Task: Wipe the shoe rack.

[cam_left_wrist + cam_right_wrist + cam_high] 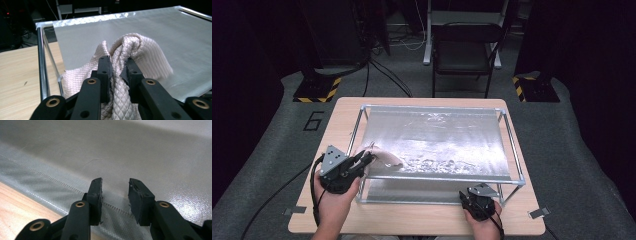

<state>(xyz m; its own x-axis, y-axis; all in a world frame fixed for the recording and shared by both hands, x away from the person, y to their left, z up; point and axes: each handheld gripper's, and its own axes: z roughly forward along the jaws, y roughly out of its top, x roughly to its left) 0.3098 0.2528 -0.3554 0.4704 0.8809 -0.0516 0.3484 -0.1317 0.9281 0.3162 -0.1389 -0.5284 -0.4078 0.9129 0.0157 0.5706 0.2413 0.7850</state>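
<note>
Knitted cloth (140, 57): pale pink, ribbed, bunched into folds. Pinched between both jaws of left gripper (118, 65), pads pressing on a gathered ridge of the knit from either side. Rises above and beyond the jaw tips, drapes over to the right onto silver sheet (175, 35). Seen from high view: cloth (384, 157) at near-left corner of metal frame (442, 178), lying on the stretched sheet just inside the left rail, touching left gripper (364, 160) at its tips. Gripper angled in from outside the frame's left rail, held in left hand (334, 200).

Right gripper (115, 190): jaws apart, nothing between them, tips low over the sheet's stitched hem near wooden table (20, 210) edge. High view: right gripper (477, 202) at near-right part of frame, well apart from cloth.
</note>
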